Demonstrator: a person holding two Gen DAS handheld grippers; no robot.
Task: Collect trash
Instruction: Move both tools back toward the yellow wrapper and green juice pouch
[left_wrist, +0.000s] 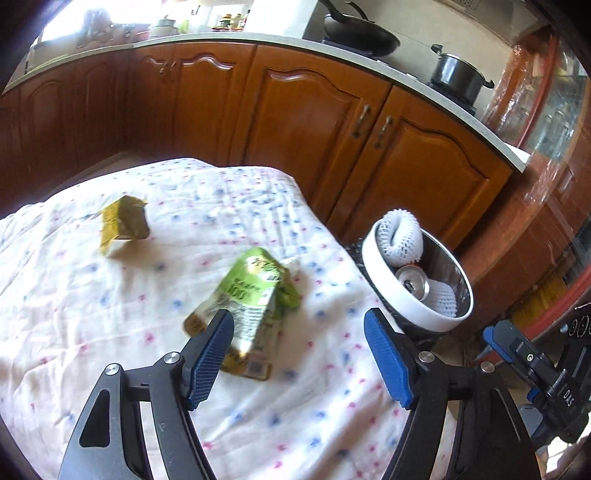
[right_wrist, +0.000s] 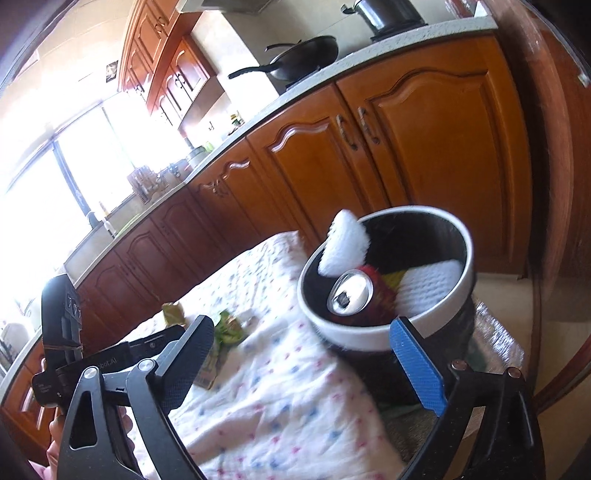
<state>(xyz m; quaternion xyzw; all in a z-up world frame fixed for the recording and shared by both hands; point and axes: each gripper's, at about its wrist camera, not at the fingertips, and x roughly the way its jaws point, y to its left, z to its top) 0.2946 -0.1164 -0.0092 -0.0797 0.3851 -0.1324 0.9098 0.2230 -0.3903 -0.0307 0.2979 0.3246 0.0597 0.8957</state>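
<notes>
Here, wooden kitchen cabinets (left_wrist: 303, 122) curve behind a table spread with a white cloth (left_wrist: 110, 314) dotted pink and blue. Off the cloth's right edge stands the trash bin (left_wrist: 417, 306), white-rimmed with a dark, shiny inside — it holds white foam netting (left_wrist: 400, 236) sticking up past the rim, a silver-topped drink can (right_wrist: 349, 291) lying tilted, and another foam piece beside the can. On the cloth, a crushed green carton (left_wrist: 251, 302) lies near the bin side, and a smaller yellow-green carton (left_wrist: 123, 225) sits well apart toward the far left. The left gripper (left_wrist: 299, 354) hovers over the cloth with its blue pads spread wide and nothing pressed between them; the green carton lies just beyond its left finger. The right gripper (right_wrist: 303, 362) also stands wide and empty — its blue pad is close in front of the bin's rim.
</notes>
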